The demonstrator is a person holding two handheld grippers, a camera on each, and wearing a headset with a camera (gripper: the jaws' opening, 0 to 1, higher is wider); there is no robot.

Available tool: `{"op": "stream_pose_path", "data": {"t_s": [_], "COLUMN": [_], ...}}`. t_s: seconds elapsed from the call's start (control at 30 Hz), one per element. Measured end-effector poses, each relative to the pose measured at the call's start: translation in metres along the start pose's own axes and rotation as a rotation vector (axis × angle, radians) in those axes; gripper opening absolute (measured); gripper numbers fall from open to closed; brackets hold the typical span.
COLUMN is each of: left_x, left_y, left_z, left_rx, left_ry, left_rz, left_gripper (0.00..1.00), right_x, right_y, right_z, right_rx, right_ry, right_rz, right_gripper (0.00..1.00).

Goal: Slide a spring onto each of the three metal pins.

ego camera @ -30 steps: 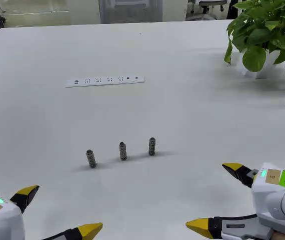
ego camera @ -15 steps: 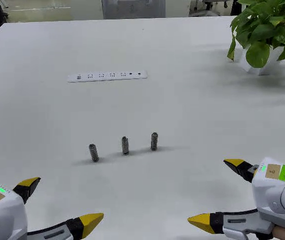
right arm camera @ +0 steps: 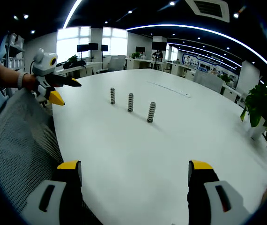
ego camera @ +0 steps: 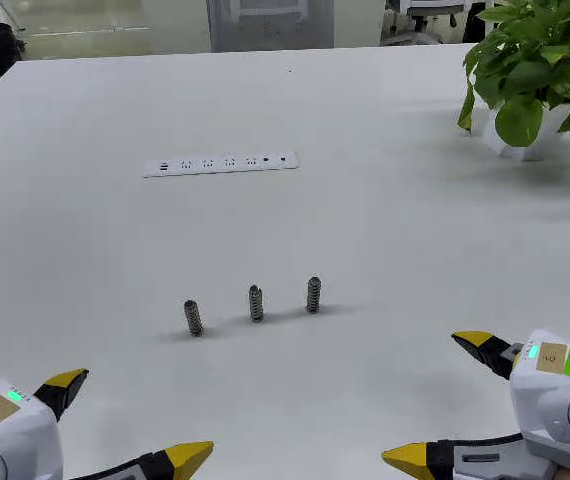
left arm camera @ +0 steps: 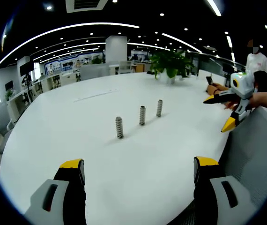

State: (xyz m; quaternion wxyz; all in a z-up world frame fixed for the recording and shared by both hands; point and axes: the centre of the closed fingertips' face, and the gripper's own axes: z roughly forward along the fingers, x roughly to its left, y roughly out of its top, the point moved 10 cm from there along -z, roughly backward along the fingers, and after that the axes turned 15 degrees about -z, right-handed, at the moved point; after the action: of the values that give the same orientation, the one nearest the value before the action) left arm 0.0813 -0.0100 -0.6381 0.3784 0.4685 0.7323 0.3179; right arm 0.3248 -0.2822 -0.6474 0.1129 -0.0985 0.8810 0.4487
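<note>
Three dark coiled springs stand upright in a row on the white table: the left spring [ego camera: 194, 317], the middle spring [ego camera: 256, 302] and the right spring [ego camera: 313, 294]. The same row appears as springs [left arm camera: 142, 115] in the left gripper view and springs [right arm camera: 130, 102] in the right gripper view. Any pins inside them are hidden. My left gripper [ego camera: 135, 420] hovers open at the near left edge, well short of the row. My right gripper [ego camera: 450, 400] hovers open at the near right. Both hold nothing.
A white power strip [ego camera: 221, 162] lies beyond the springs toward the table's far side. A potted green plant [ego camera: 537, 70] stands at the far right corner. A mesh chair back [right arm camera: 16, 140] sits beside the table's near edge.
The head camera has shifted, so the scene sits slightly lower and to the right. Springs and both grippers keep their places and both grippers stay open.
</note>
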Motion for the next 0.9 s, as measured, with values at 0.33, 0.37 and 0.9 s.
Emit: {"op": "stream_pose_path", "data": {"t_s": [0.33, 0.37, 0.9], "left_x": [-0.0006, -0.0009, -0.0008], "left_y": [-0.0016, -0.0015, -0.005], "left_z": [0.0003, 0.0003, 0.002], "left_rx": [0.017, 0.018, 0.053], "left_ry": [-0.003, -0.004, -0.006], "left_rz": [0.008, 0.008, 0.018], "left_gripper": [0.98, 0.98, 0.98], "right_x": [0.0007, 0.0008, -0.0006], "right_y": [0.001, 0.0013, 0.0005], "right_z": [-0.001, -0.0013, -0.0002], "right_rx": [-0.004, -0.005, -0.017], "right_ry": [-0.004, -0.004, -0.002], "right_rz": [0.0, 0.002, 0.014], "right_gripper": [0.95, 0.95, 0.95]}}
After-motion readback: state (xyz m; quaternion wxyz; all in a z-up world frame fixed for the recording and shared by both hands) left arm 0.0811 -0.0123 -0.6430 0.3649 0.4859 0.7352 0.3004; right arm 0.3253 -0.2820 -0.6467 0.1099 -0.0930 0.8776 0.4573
